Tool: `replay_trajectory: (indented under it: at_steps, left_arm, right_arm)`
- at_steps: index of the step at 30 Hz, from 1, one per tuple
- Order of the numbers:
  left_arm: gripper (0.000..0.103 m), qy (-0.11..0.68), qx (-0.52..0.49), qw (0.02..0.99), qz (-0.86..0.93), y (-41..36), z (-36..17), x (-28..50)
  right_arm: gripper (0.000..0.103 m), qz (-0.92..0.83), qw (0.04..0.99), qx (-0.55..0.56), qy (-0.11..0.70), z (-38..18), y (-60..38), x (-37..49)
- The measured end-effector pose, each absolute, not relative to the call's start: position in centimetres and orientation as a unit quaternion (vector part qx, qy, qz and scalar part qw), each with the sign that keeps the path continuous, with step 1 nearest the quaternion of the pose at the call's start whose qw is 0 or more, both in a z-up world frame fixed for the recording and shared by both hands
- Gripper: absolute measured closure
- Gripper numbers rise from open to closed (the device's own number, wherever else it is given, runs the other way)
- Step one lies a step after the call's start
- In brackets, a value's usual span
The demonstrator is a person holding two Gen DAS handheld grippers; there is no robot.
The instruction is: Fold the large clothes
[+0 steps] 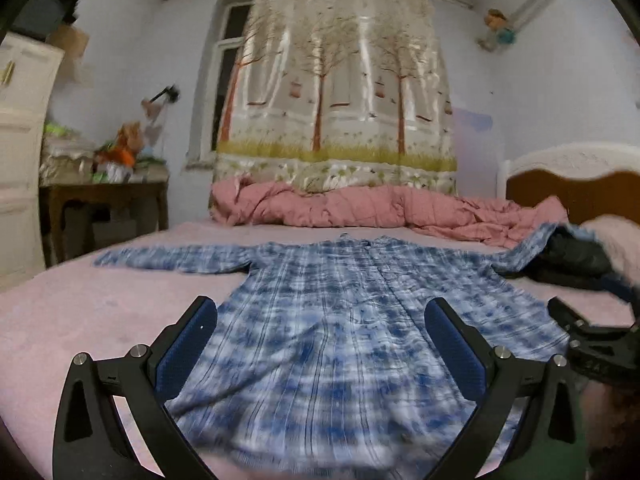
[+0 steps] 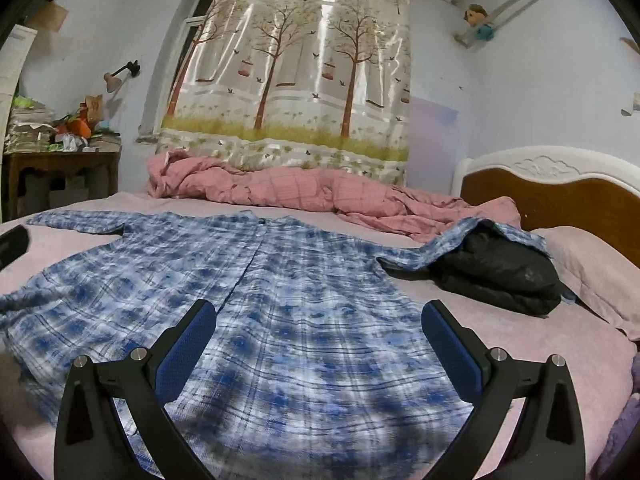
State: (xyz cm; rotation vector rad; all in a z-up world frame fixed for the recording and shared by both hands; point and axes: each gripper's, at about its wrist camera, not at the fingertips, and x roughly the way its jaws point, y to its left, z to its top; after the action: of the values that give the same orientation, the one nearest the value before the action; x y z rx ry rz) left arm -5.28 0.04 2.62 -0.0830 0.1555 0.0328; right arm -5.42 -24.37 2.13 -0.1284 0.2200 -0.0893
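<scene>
A large blue and white plaid shirt (image 1: 332,312) lies spread flat on the pink bed sheet (image 1: 72,312), collar at the far end and both sleeves stretched out sideways. It also shows in the right wrist view (image 2: 280,312). Its right sleeve (image 2: 472,236) is draped over a black garment (image 2: 504,276). My left gripper (image 1: 320,320) is open and empty, hovering over the shirt's lower hem. My right gripper (image 2: 320,320) is open and empty over the lower right part of the shirt; it also shows at the right edge of the left wrist view (image 1: 592,340).
A crumpled pink quilt (image 2: 320,196) lies along the far side of the bed under a tree-print curtain (image 2: 296,60). A wooden headboard (image 2: 560,200) and a pink pillow (image 2: 592,268) are at the right. A cluttered wooden side table (image 1: 104,196) stands at the far left.
</scene>
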Motion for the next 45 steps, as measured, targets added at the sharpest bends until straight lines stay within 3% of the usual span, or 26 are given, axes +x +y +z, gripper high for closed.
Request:
replay_trajectory:
  at_steps: [6,10,17,27,31,35,40,45]
  left_arm:
    - [0.000,0.068,-0.011,0.997,0.021,-0.6,5.0,-9.1]
    - [0.000,0.074,-0.033,0.997,0.009,-0.7,5.4,-10.0]
    - [0.003,0.160,-0.076,0.984,-0.006,-0.4,2.7,-9.6]
    - [0.010,0.239,-0.066,0.969,-0.004,-1.2,-1.3,-9.1]
    - [0.014,0.299,-0.103,0.948,-0.038,-1.2,-3.1,-8.0]
    - [0.013,0.356,-0.206,0.903,-0.128,-0.3,-5.4,-6.0]
    - [0.014,0.354,-0.222,0.899,-0.131,-0.1,-5.0,-4.5]
    - [0.025,0.338,-0.259,0.896,-0.128,1.7,-4.7,-2.7]
  right_arm:
    - [0.000,-0.022,0.996,-0.038,0.074,4.8,-25.8,-8.9]
    - [0.000,-0.021,0.993,-0.017,0.111,5.2,-27.0,-10.7]
    - [0.000,0.005,0.983,0.020,0.183,2.2,-27.9,-13.0]
    - [0.017,0.058,0.948,0.103,0.296,-4.1,-28.7,-12.1]
    - [0.020,0.088,0.933,0.144,0.319,-5.0,-29.2,-11.1]
    - [0.020,0.096,0.932,0.133,0.324,-4.8,-28.6,-9.8]
    - [0.020,0.095,0.927,0.143,0.333,-4.6,-28.3,-7.8]
    - [0.020,0.072,0.930,0.161,0.321,-4.2,-28.9,-6.2]
